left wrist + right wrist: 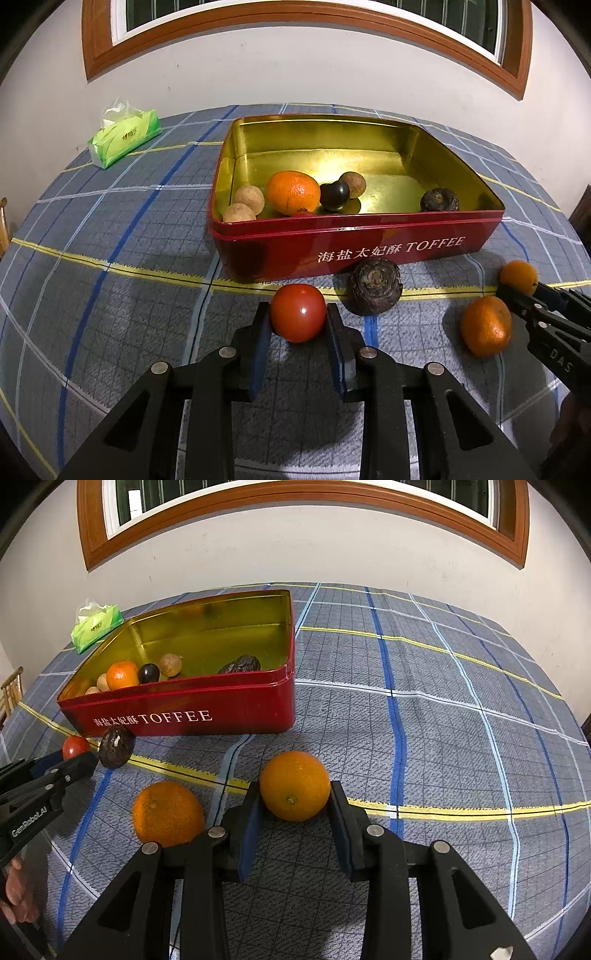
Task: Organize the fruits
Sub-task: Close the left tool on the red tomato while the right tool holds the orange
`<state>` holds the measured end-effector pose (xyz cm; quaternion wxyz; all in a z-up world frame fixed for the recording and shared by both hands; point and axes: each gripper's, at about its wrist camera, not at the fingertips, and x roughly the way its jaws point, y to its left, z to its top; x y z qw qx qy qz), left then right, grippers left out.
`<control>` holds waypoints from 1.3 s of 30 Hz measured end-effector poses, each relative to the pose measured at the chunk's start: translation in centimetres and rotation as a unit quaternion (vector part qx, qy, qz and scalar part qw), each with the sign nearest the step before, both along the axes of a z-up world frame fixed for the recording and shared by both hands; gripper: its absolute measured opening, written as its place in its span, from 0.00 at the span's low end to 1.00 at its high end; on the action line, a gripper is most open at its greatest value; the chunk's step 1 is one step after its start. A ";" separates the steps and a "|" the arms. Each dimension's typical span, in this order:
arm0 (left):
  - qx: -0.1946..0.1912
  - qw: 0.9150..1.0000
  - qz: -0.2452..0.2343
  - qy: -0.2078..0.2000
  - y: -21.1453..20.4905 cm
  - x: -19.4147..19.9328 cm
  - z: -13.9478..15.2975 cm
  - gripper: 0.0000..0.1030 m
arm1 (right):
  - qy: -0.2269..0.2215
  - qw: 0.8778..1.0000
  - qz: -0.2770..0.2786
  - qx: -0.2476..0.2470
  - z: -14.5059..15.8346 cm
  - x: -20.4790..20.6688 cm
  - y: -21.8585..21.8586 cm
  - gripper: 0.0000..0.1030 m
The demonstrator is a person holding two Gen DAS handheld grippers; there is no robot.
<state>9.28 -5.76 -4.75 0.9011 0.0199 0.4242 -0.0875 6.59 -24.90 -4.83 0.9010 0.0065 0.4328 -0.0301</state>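
Note:
My left gripper (298, 314) is shut on a red tomato (297, 312), just in front of the red toffee tin (369, 247). My right gripper (294, 794) is shut on an orange (294, 785) to the tin's right on the checked cloth. The tin (207, 716) holds an orange (292, 192), three tan longans (249, 198), a dark grape (334, 195) and a brown water chestnut (439, 200). Another water chestnut (375, 286) lies before the tin, beside the tomato. A second loose orange (167, 813) lies left of my right gripper and shows in the left wrist view (486, 325).
A green tissue pack (124, 137) lies at the table's far left, behind the tin. The white wall and a wood-framed window (295, 502) stand behind the table. A wooden chair back (11, 694) shows at the left edge.

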 end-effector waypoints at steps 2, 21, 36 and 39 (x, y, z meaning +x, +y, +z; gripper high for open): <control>-0.001 1.000 0.001 0.000 0.1 -0.2 0.1 0.29 | 0.000 1.000 0.000 -0.001 0.0 0.0 0.0 0.32; -0.005 1.000 0.021 0.004 2.0 -1.3 0.8 0.29 | 0.001 1.000 0.002 -0.007 0.0 -0.1 0.0 0.31; -0.035 0.999 0.020 0.000 2.4 -0.5 2.9 0.29 | -0.029 1.000 -0.004 0.011 3.7 -0.4 -1.4 0.31; -0.039 0.999 0.017 -0.012 2.4 -0.3 3.8 0.29 | -0.043 0.999 0.004 0.013 5.0 0.0 -1.2 0.31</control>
